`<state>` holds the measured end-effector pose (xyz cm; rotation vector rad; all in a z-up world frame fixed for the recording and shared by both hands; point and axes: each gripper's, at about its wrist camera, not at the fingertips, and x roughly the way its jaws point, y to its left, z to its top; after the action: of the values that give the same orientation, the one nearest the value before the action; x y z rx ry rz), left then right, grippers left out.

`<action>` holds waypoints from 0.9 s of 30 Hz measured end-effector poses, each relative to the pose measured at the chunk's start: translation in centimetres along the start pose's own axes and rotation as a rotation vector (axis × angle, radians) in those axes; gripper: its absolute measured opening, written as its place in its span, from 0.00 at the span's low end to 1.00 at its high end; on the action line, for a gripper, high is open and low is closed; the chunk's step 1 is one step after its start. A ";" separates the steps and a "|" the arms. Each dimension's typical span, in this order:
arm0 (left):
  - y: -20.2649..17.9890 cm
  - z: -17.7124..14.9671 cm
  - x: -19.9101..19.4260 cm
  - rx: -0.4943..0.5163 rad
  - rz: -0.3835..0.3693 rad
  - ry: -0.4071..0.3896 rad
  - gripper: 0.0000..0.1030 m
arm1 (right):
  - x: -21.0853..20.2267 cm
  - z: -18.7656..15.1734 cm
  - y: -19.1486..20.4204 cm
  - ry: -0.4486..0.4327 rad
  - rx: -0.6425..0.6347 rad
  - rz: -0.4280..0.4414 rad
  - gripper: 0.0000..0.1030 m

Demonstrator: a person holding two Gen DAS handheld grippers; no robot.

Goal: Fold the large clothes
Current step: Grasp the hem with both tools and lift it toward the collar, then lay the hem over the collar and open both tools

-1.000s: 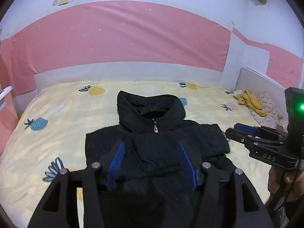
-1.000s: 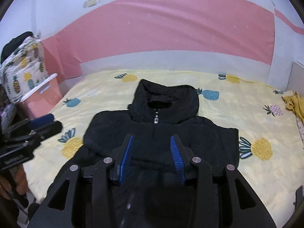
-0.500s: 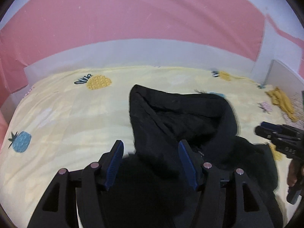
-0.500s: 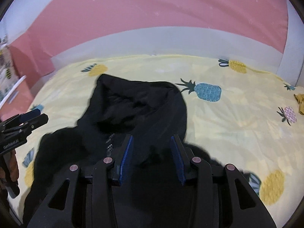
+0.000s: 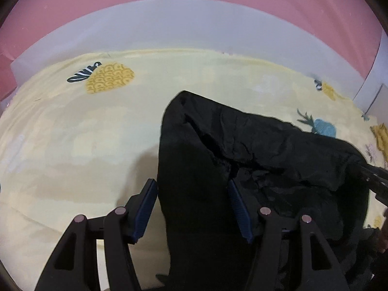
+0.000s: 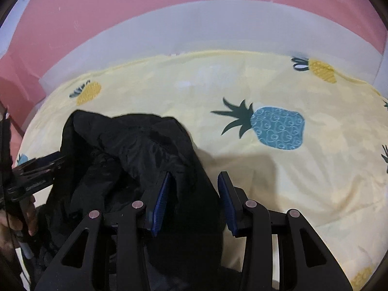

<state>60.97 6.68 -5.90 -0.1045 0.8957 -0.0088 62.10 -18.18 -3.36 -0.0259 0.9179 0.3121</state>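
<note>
A black hooded jacket [image 5: 254, 150] lies on the yellow pineapple-print bed sheet [image 5: 72, 140]; only its hood end shows. My left gripper [image 5: 192, 198] is open, its blue-padded fingers straddling the hood's left edge. My right gripper [image 6: 194, 194] is open and straddles the hood's right edge [image 6: 194, 169]. The jacket also fills the lower left of the right wrist view [image 6: 135, 150]. Each gripper shows at the edge of the other's view: the right one [image 5: 374, 181], the left one [image 6: 36, 172]. The jacket's body is hidden below both views.
A pale headboard strip [image 5: 194, 24] and a pink wall [image 6: 169, 0] rise behind the bed. A yellow garment [image 5: 380, 135] lies at the bed's far right edge. Bare sheet extends left of the hood [image 5: 60, 157] and right of it [image 6: 303, 181].
Both grippers have moved forward from over the jacket's body to the hood, one at each side edge. Both stay open. The jacket lies where it was.
</note>
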 end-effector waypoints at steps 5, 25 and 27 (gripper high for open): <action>-1.4 -0.6 -3.0 0.051 -0.014 -0.077 0.04 | -3.4 -0.5 1.5 -0.108 -0.056 0.003 0.08; 0.0 -17.4 -26.5 0.046 -0.218 -0.334 0.04 | -21.6 -17.7 1.2 -0.260 0.028 0.149 0.07; 0.6 -19.3 -26.1 0.021 -0.217 -0.295 0.04 | -21.4 -20.2 1.2 -0.220 0.029 0.145 0.07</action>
<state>29.62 6.88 2.42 -0.1785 0.5863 -0.2001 34.01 -25.61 1.19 0.1008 0.7066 0.4274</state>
